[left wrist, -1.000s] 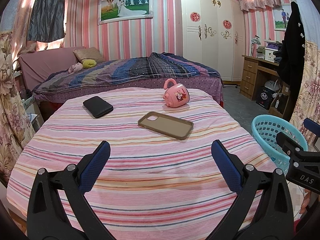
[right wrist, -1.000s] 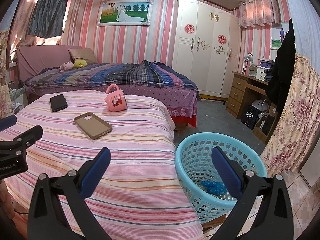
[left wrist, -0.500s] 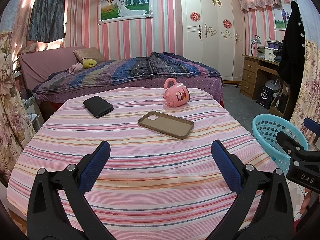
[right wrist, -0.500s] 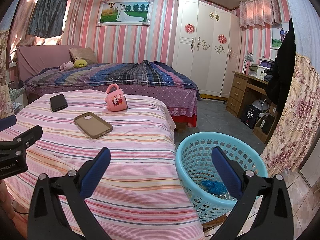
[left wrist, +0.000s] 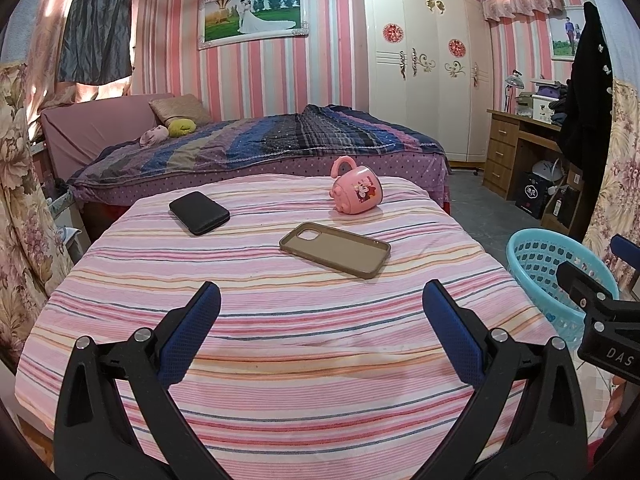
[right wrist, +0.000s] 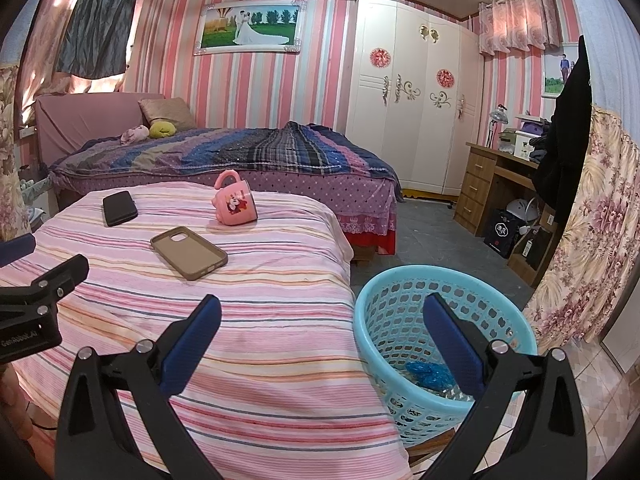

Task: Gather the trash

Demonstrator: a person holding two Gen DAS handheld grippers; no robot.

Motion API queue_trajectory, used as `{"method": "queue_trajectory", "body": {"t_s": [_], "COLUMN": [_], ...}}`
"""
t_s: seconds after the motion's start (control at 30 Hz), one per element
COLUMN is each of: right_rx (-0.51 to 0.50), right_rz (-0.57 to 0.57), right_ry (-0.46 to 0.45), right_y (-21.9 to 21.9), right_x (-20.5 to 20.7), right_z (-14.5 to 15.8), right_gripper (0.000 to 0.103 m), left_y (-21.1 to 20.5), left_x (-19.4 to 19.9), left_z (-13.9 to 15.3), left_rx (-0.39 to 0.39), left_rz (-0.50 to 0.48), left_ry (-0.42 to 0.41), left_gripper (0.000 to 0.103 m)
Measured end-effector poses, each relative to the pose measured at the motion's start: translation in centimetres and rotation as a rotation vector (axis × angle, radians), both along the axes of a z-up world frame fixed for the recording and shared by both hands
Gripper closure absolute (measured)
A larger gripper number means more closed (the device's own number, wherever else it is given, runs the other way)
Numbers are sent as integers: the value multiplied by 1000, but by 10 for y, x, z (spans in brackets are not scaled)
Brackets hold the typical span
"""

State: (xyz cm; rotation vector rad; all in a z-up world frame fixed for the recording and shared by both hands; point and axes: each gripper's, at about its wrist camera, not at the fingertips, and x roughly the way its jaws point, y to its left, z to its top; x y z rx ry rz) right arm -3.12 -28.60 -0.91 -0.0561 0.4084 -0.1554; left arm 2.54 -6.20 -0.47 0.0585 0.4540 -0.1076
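A light blue plastic basket [right wrist: 440, 292] stands on the floor to the right of the striped table [right wrist: 256, 344]; crumpled blue trash [right wrist: 426, 374] lies at its bottom. The basket also shows at the right edge of the left wrist view [left wrist: 536, 260]. My left gripper [left wrist: 320, 320] is open and empty above the near part of the striped table [left wrist: 304, 360]. My right gripper [right wrist: 320, 320] is open and empty, over the table's right edge and the basket.
On the table lie a brown phone case [left wrist: 334, 249], a black wallet-like case [left wrist: 199, 213] and a pink mug on its side [left wrist: 356, 195]. A bed [left wrist: 256, 144] stands behind, a white wardrobe [left wrist: 424, 64] and a desk [left wrist: 520, 152] to the right.
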Motion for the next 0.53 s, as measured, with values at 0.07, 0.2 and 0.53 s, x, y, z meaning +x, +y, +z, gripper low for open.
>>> {"method": "queue_trajectory", "body": {"t_s": [0.07, 0.2, 0.53], "right_rx": [0, -1, -3], "right_rz": [0, 0, -1], "right_ry": [0, -2, 2], "right_y": [1, 1, 2], "right_x": [1, 1, 2], "right_z": [1, 2, 2], "right_gripper": [4, 4, 4], "left_y": [0, 0, -1], "left_x": [0, -1, 1], "left_z": [0, 0, -1], "left_rx": [1, 4, -16], "left_rz": [-1, -1, -3], "left_ry": [-1, 1, 35], "left_gripper": [5, 5, 5]}}
